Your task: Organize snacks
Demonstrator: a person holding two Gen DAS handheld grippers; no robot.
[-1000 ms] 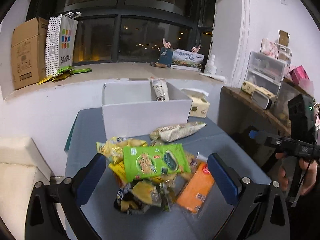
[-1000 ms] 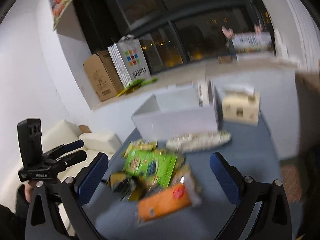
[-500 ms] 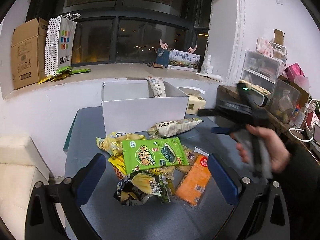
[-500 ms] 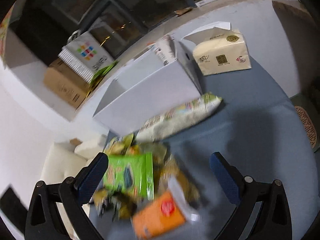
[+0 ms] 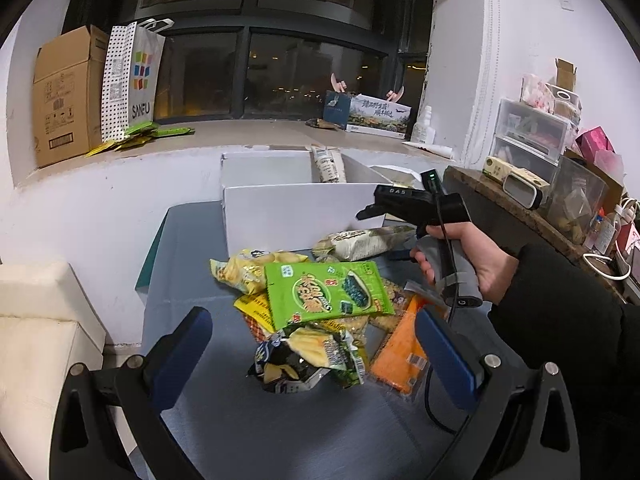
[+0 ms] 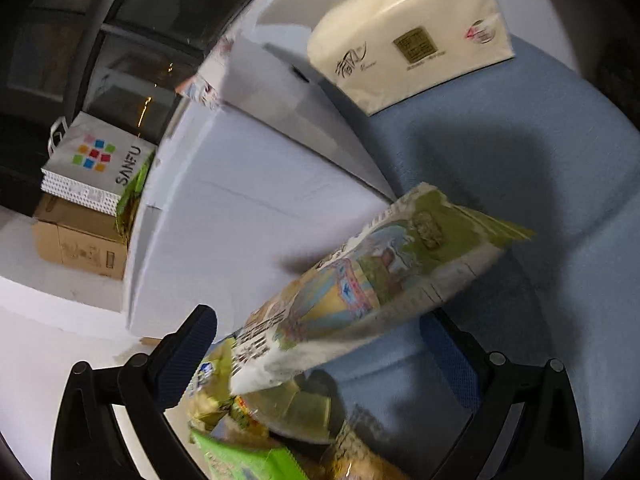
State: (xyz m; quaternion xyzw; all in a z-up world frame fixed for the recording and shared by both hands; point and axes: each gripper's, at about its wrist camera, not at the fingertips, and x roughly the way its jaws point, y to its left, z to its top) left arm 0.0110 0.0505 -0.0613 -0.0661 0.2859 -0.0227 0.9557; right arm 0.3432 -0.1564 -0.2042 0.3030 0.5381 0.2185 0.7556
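A pile of snack bags lies on the blue-grey table point(image 5: 280, 432): a green seaweed bag point(image 5: 324, 292) on top, a yellow chip bag point(image 5: 252, 268), an orange packet point(image 5: 400, 348), a dark crumpled bag point(image 5: 304, 364). A long white-green snack bag point(image 5: 360, 242) lies behind them, near the white box point(image 5: 296, 212); one packet point(image 5: 330, 164) stands inside the box. My left gripper point(image 5: 316, 352) is open just before the pile. My right gripper point(image 6: 320, 340) is open, its jaws either side of the long bag point(image 6: 380, 284). It shows in the left wrist view, hand-held point(image 5: 432, 208).
A cream tissue pack point(image 6: 412, 36) stands right of the box. A cardboard carton point(image 5: 64, 96) and a white paper bag point(image 5: 132, 80) stand on the window ledge. A shelf with drawers and clutter point(image 5: 532, 148) is on the right. A white cushion point(image 5: 40, 328) is at the left.
My right gripper has swung in from the right and dropped low over the long white-green bag by the box. My left gripper has stayed in place, open.
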